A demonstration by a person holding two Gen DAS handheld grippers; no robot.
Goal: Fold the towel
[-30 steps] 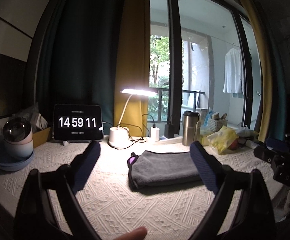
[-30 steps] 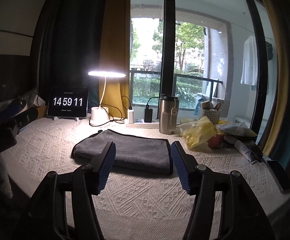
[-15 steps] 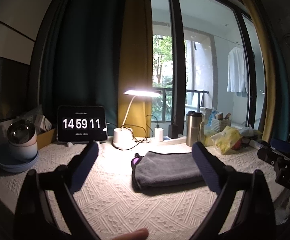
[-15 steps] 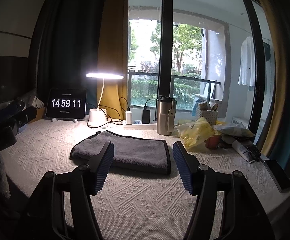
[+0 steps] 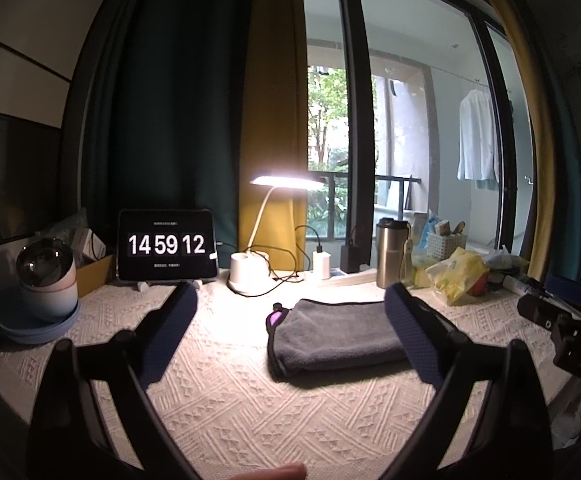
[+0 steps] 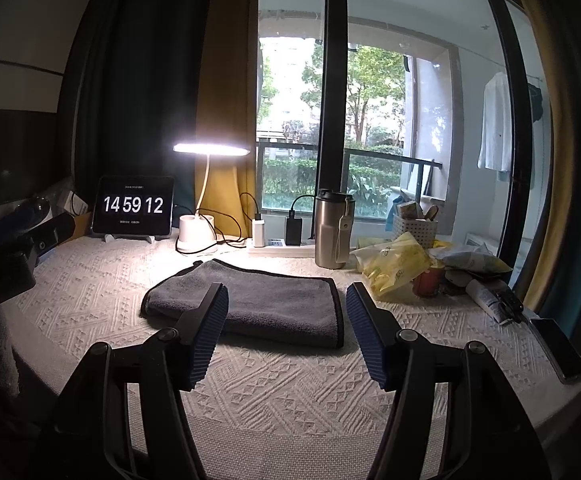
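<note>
A: Fingers [image 5: 170, 332] of the left gripper [image 5: 290, 332] are spread wide with nothing between them; fingers [image 6: 210, 332] of the right gripper [image 6: 286, 332] are likewise spread and hold nothing.

B: Location of the towel [image 6: 258, 300]?

A: Folded flat on the bench [image 6: 290, 376], at frame centre in the right view and right of centre in the left view [image 5: 330, 336], clear of both grippers.

B: What does each view add?

A: The left view alone shows the stacked bowls [image 5: 46, 280] at mid left and a purple tag [image 5: 276, 317] at the towel's left end. The right view alone shows a phone [image 6: 558, 356] at the lower right edge and the towel's dark-bound right edge. Both show the clock tablet [image 5: 166, 244], lamp [image 5: 250, 272] and steel tumbler [image 6: 332, 232].

B: Towel orientation?

A: Long axis runs left to right across the frame, tilting slightly down to the right in the right view; the fold faces the cameras.

B: Change from the earlier frames?

A: The clock reads 14 59 12, previously 14 59 11. The towel lies unchanged; the left view has shifted slightly, so the towel sits a little farther right.
</note>
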